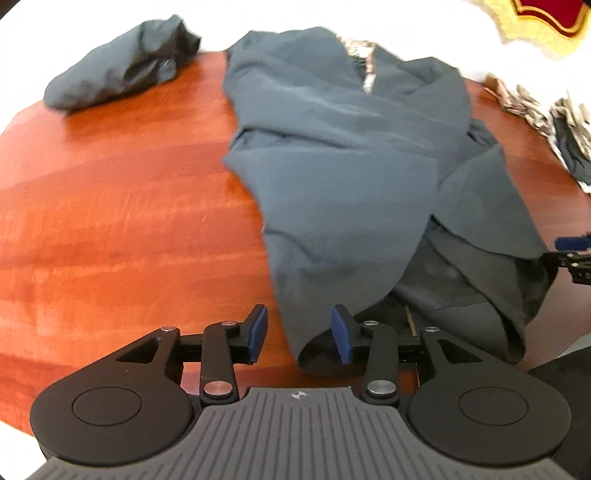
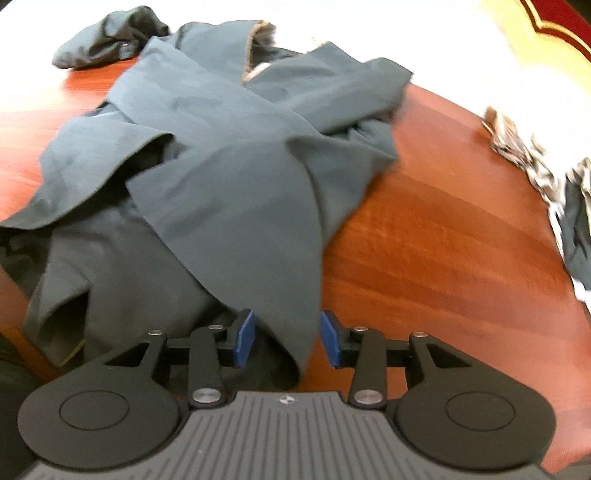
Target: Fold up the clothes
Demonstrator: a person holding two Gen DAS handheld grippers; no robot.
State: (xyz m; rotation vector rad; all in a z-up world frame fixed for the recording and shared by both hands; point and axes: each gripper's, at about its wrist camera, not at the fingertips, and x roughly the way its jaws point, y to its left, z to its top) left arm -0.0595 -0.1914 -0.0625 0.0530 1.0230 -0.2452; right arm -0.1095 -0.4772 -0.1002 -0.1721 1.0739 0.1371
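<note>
Slate blue-grey garment [image 1: 332, 155], plain, with a tan patterned lining at the collar. Darker charcoal bundle [image 1: 122, 70], plain too. Glossy reddish-brown table [image 1: 110, 221], streaked with wood grain. Black-and-white patterned cloth [image 2: 546, 177] at the table's edge. Blue pads [image 1: 258, 334] on black gripper fingers. Red and yellow rug [image 1: 546, 18] on a white floor.

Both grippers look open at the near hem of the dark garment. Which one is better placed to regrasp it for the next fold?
Probably right. The right gripper has the dark garment hanging between its open pads. In the left gripper the fabric edge sits only by one pad.
</note>
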